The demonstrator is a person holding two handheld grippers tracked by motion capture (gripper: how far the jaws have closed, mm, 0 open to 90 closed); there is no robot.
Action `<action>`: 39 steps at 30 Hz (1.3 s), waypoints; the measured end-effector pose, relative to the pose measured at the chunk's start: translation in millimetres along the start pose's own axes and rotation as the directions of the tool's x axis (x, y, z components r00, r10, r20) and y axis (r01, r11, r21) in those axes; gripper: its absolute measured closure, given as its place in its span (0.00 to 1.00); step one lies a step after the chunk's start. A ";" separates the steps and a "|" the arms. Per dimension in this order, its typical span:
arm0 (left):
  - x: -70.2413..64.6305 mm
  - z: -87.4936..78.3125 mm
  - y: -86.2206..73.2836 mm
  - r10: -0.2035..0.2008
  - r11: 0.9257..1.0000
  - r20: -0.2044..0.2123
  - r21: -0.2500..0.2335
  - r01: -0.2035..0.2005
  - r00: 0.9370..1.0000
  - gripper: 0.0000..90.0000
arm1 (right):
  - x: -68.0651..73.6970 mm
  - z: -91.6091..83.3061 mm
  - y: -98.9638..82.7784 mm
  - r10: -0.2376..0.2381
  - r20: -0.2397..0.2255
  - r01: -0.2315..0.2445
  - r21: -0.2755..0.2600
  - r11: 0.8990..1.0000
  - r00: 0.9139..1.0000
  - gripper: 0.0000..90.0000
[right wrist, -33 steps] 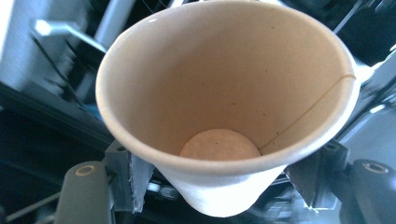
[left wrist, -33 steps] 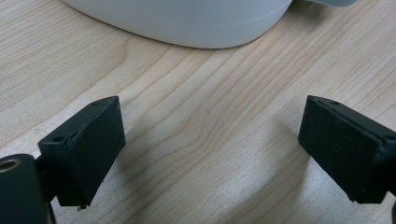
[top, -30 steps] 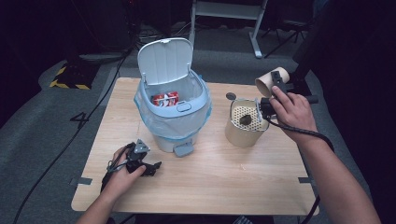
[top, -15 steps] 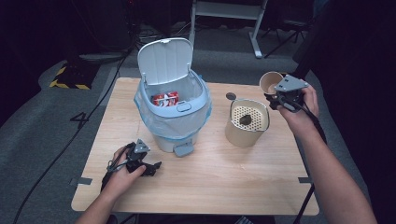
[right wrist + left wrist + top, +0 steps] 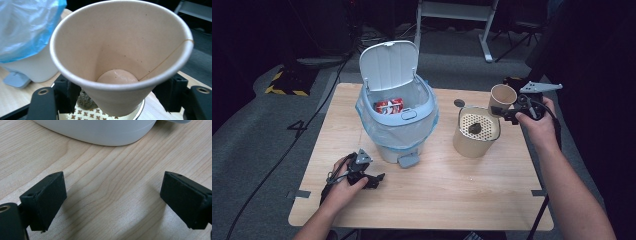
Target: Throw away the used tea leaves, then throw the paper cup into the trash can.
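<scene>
At the right of the frame our right gripper (image 5: pixel 511 111) grasps the paper cup (image 5: pixel 502 98) low on its wall. We judge it light, thin and easily crushed, so we squeeze gently.

Between my right gripper's (image 5: pixel 512 111) matt black plastic jaws I see a paper cup (image 5: pixel 120 60), smooth, matt tan card. Just below it sits a perforated beige strainer (image 5: pixel 476 131). Left of it: glossy pale plastic bin (image 5: pixel 399 125), thin crinkled blue plastic liner (image 5: pixel 22 27). Under my left gripper (image 5: pixel 112 202): light, smooth wood-grain table (image 5: pixel 112 182).
</scene>
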State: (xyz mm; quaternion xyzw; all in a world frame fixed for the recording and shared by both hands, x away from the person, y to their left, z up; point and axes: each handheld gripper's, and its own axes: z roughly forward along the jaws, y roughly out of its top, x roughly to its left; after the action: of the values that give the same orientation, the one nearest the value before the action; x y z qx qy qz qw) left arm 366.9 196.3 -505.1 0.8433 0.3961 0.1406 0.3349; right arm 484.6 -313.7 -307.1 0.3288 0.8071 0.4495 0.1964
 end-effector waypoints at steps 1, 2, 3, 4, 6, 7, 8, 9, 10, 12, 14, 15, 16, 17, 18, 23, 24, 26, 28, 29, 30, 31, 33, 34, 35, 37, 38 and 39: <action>-0.1 0.0 0.0 -0.001 1.000 0.000 0.000 0.001 1.000 0.08 | 0.0 0.0 0.0 0.000 0.000 0.000 0.000 1.000 1.000 0.33; -0.1 0.0 0.0 -0.001 1.000 0.000 0.000 0.001 1.000 0.08 | -0.5 -0.4 -0.1 -0.001 -0.013 0.001 -0.004 1.000 1.000 0.33; 0.0 0.0 0.0 0.001 1.000 0.000 -0.001 -0.001 1.000 0.08 | -1.1 -1.2 -0.2 -0.007 -0.031 0.006 -0.011 1.000 1.000 0.33; -0.1 0.0 0.0 -0.001 1.000 0.000 0.000 0.001 1.000 0.08 | -1.3 -1.9 0.0 -0.015 -0.039 0.014 -0.011 1.000 0.999 0.33; 0.0 0.0 0.0 0.000 1.000 0.000 0.000 0.000 1.000 0.08 | -0.6 -2.7 0.7 -0.023 -0.039 0.023 -0.008 1.000 0.999 0.33; 0.2 0.0 0.2 0.003 1.000 -0.004 -0.002 -0.003 1.000 0.08 | -0.1 -3.2 1.5 -0.030 -0.045 0.030 -0.005 1.000 0.999 0.33; 0.4 0.3 0.4 0.005 1.000 -0.002 -0.002 -0.005 1.000 0.08 | 0.4 -3.7 2.2 -0.034 -0.048 0.034 -0.002 0.999 0.998 0.33; 0.7 0.4 0.6 0.010 1.000 -0.002 -0.002 -0.010 1.000 0.07 | 0.7 -4.0 2.8 -0.035 -0.049 0.035 -0.001 0.999 0.998 0.33; 0.6 0.9 0.9 0.007 1.000 0.002 0.000 -0.007 1.000 0.07 | 0.9 -4.1 3.1 -0.035 -0.050 0.035 -0.002 0.999 0.998 0.33; 0.8 1.0 1.4 0.008 1.000 0.005 0.004 -0.008 1.000 0.07 | 1.7 -4.7 4.4 -0.035 -0.049 0.035 -0.001 0.999 0.998 0.33; 0.8 1.0 1.4 0.009 1.000 0.005 0.004 -0.009 1.000 0.07 | 2.3 -4.9 6.6 -0.039 -0.051 0.039 -0.011 0.999 0.998 0.33; 0.8 1.0 1.3 0.008 1.000 0.005 0.004 -0.008 1.000 0.07 | 2.7 -5.0 8.1 -0.039 -0.055 0.039 -0.014 0.999 0.998 0.33; 0.7 0.9 1.3 0.009 1.000 0.005 0.004 -0.009 1.000 0.07 | 2.8 -4.7 9.9 -0.041 -0.058 0.040 -0.019 0.999 0.997 0.33; 0.6 1.0 1.2 0.009 1.000 0.004 0.003 -0.009 1.000 0.07 | 3.0 -4.5 11.9 -0.042 -0.061 0.040 -0.023 0.999 0.997 0.33; 0.4 0.9 1.0 0.008 1.000 0.000 0.001 -0.008 1.000 0.07 | 3.2 -3.9 14.2 -0.044 -0.066 0.042 -0.029 0.999 0.997 0.33; 0.5 0.9 0.8 0.008 1.000 0.002 0.000 -0.008 1.000 0.07 | 8.2 -0.2 28.7 -0.063 -0.088 0.060 -0.043 0.997 0.994 0.33; 0.6 0.6 0.8 0.010 1.000 -0.001 0.001 -0.010 1.000 0.07 | 9.9 1.0 32.1 -0.070 -0.094 0.066 -0.044 0.997 0.993 0.33; 0.5 0.8 0.8 0.010 1.000 0.000 0.000 -0.010 1.000 0.07 | 12.8 3.3 38.0 -0.077 -0.108 0.072 -0.053 0.996 0.991 0.33; 0.4 0.9 0.8 0.008 1.000 0.002 0.000 -0.008 1.000 0.07 | 16.8 7.0 46.3 -0.091 -0.125 0.085 -0.057 0.995 0.988 0.33; 0.8 0.7 0.9 0.013 1.000 -0.004 0.000 -0.013 1.000 0.07 | 18.7 8.7 50.2 -0.097 -0.135 0.090 -0.058 0.994 0.986 0.33; 0.7 0.6 0.9 0.013 1.000 -0.004 0.001 -0.013 1.000 0.07 | 20.1 10.0 53.0 -0.100 -0.141 0.091 -0.063 0.994 0.985 0.33; 0.4 0.8 0.8 0.009 1.000 0.001 0.001 -0.009 1.000 0.07 | 21.9 12.0 57.2 -0.105 -0.151 0.096 -0.066 0.993 0.983 0.33; 0.7 0.9 0.8 0.009 1.000 0.001 -0.001 -0.009 1.000 0.07 | 26.1 16.6 66.7 -0.116 -0.172 0.104 -0.076 0.992 0.978 0.33; 1.0 0.9 0.8 0.011 1.000 0.005 0.000 -0.011 1.000 0.07 | 27.8 18.2 70.0 -0.120 -0.178 0.107 -0.079 0.991 0.977 0.33; 1.2 0.9 0.9 0.013 1.000 0.005 -0.001 -0.013 1.000 0.07 | 31.0 21.2 75.4 -0.130 -0.190 0.116 -0.082 0.990 0.973 0.33; 1.6 0.8 1.1 0.018 1.000 0.003 0.000 -0.018 1.000 0.07 | 36.9 26.1 83.6 -0.140 -0.207 0.123 -0.094 0.988 0.968 0.33; 1.9 0.7 1.2 0.019 1.000 0.007 0.003 -0.019 1.000 0.06 | 39.9 28.7 87.6 -0.142 -0.219 0.123 -0.097 0.988 0.965 0.33; 2.0 0.8 1.3 0.019 1.000 0.008 0.003 -0.019 1.000 0.06 | 42.7 31.5 91.5 -0.146 -0.228 0.125 -0.102 0.987 0.963 0.33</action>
State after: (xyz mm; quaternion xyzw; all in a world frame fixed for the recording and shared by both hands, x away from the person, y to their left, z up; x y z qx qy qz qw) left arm 369.3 196.9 -504.9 0.8481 0.3868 0.1397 0.3340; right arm 506.1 -230.0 -246.2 0.2086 0.8249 0.5052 0.1440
